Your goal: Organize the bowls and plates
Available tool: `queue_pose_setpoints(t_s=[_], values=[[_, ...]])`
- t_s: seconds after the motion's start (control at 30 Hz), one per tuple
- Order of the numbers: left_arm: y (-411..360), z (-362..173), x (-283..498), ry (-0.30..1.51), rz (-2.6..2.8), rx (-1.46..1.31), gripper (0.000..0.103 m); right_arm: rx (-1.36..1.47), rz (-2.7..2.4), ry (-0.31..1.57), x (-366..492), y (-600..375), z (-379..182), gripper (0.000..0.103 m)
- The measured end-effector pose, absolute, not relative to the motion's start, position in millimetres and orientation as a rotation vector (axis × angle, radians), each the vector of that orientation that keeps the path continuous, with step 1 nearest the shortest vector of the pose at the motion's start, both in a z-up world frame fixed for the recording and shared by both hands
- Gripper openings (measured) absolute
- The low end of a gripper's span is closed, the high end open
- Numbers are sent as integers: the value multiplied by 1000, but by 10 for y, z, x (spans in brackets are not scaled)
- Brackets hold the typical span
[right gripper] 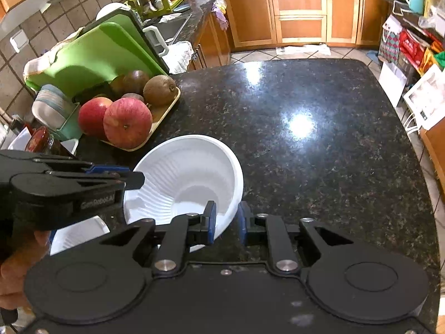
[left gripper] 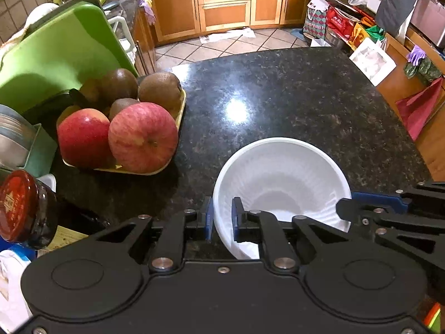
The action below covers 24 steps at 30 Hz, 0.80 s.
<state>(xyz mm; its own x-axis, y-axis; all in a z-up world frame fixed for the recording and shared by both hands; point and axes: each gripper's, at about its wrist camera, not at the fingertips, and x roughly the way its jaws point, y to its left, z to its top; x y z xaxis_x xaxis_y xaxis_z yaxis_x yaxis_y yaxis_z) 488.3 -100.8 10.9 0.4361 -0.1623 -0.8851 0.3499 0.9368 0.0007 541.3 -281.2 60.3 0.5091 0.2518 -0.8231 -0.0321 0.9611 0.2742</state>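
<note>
A white ribbed disposable bowl [left gripper: 278,172] [right gripper: 189,167] is over the near part of the black granite counter [left gripper: 278,97]; whether it rests on the stone I cannot tell. My left gripper [left gripper: 222,211] is shut on its left rim, one blue pad inside the wall and one outside. In the right wrist view the left gripper [right gripper: 136,176] reaches in from the left and pinches that rim. My right gripper [right gripper: 226,214] is shut on the bowl's right rim, and the left wrist view shows the right gripper [left gripper: 349,206] clamped there. A second white dish [right gripper: 78,233] lies partly hidden under the left gripper.
A yellow tray [left gripper: 180,105] [right gripper: 164,111] of apples and kiwis stands left of the bowl. Behind it are a green cutting board [left gripper: 55,55], stacked bowls in a holder [right gripper: 50,105] and a red-lidded jar [left gripper: 19,206]. Bare granite stretches ahead and right to the counter's edge.
</note>
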Motion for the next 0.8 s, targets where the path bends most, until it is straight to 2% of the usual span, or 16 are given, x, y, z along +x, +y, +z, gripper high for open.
queue_pose_setpoints(t_s=[0.07, 0.23, 0.37, 0.5, 0.8], values=[[-975, 132, 4870, 1084, -361, 168, 8, 241, 200, 1022, 5386, -2797, 650, 8], [-1020, 189, 4761, 1067, -380, 191, 8, 219, 194, 1007, 5320, -2705, 755, 9], [-957, 222, 4750, 1073, -383, 178, 14, 216, 167, 1024, 5277, -2744, 770, 12], [-791, 323, 4658, 1055, -369, 158, 14, 211, 204, 1032, 5124, -2751, 845, 16], [-657, 480, 4459, 1021, -342, 173, 15, 161, 205, 1070, 4897, -2766, 1039, 16]])
